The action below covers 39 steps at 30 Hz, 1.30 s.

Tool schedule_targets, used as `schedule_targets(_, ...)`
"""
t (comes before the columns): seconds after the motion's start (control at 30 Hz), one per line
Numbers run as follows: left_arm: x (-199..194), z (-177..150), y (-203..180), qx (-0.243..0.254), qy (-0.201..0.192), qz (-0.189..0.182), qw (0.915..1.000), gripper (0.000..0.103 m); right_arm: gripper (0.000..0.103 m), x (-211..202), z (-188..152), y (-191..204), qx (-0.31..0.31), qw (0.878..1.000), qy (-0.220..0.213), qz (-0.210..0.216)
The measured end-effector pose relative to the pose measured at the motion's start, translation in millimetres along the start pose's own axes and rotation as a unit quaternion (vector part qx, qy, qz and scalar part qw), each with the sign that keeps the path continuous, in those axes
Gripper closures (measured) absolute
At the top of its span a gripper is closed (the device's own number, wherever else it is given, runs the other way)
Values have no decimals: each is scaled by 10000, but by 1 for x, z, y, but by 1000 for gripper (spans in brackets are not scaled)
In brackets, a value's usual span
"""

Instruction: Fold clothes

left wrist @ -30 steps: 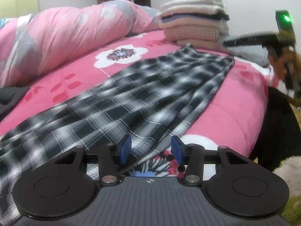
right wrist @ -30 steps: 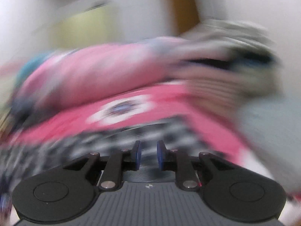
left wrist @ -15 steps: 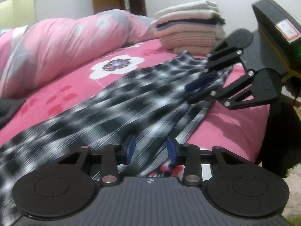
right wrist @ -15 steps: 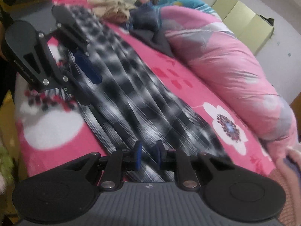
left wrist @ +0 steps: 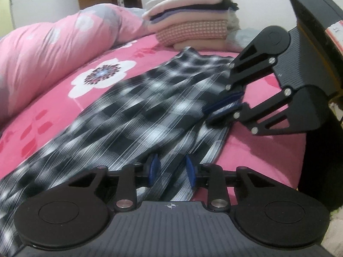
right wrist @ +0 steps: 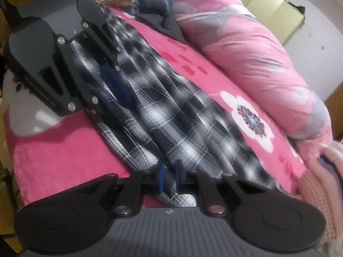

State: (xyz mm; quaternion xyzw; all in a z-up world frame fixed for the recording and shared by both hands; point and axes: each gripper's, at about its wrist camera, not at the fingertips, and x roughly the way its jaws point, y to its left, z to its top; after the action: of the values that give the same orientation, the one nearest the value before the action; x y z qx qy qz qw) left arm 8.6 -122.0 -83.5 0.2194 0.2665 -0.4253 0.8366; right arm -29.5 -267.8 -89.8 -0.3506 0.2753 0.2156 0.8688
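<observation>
We see the plaid garment point(left wrist: 150, 111) stretched long across the pink floral bed point(left wrist: 257, 154). Our left claw point(left wrist: 171, 171) is spread over its near edge, while our right claw point(right wrist: 168, 176), fingers nearly together, pinches the cloth's far end.

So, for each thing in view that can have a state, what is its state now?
Plaid garment: spread long on the bed, not yet folded.
Left gripper: open, fabric between its fingers.
Right gripper: nearly closed at the garment's edge; grip unclear.
Stack of clothes: folded, piled.
Pink duvet: bunched beside the garment.
</observation>
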Motion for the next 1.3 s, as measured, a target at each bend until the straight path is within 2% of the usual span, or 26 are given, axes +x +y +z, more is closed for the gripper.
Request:
schedule_targets(0.2,14,10,-12,143,121,-16,9998,79,95,-1,-10,0,425,9990,-108,-22)
schedule_targets(0.33,21,18,-9,-56,223,-25,9997,79,95,-2,-12,-7,782,9966,-179,-195)
schedule_targets(0.47,26,24,-9,-145,326,-18,9994,79,95,-5,-15,-13,640,9962,-151,-569)
schedule_targets(0.73,34,33,-18,18,364,62,9993,79,93,2,-17,-12,67,9986,-52,-523)
schedule_targets(0.77,35,33,-18,19,349,58,9994,81,92,3,-17,-13,44,9986,-49,-520)
schedule_targets(0.83,35,34,-18,18,300,35,9995,94,90,4,-16,-15,9,9986,-46,-526)
schedule_targets(0.87,36,34,-19,22,285,21,9996,97,89,3,-17,-15,9,9985,-43,-547)
schedule_targets(0.93,33,35,-18,14,251,-83,9996,103,88,0,-18,-17,-14,9981,-25,-608)
schedule_targets(1.07,18,35,-11,-114,117,-481,9987,103,87,-8,-25,-19,-63,9970,26,-767)
schedule_targets(1.17,8,33,-5,-151,4,-797,9967,103,81,-12,-33,-23,-113,9969,13,-773)
schedule_targets(1.3,11,28,-12,127,45,-876,9961,103,81,-7,-36,-27,-175,9967,25,-790)
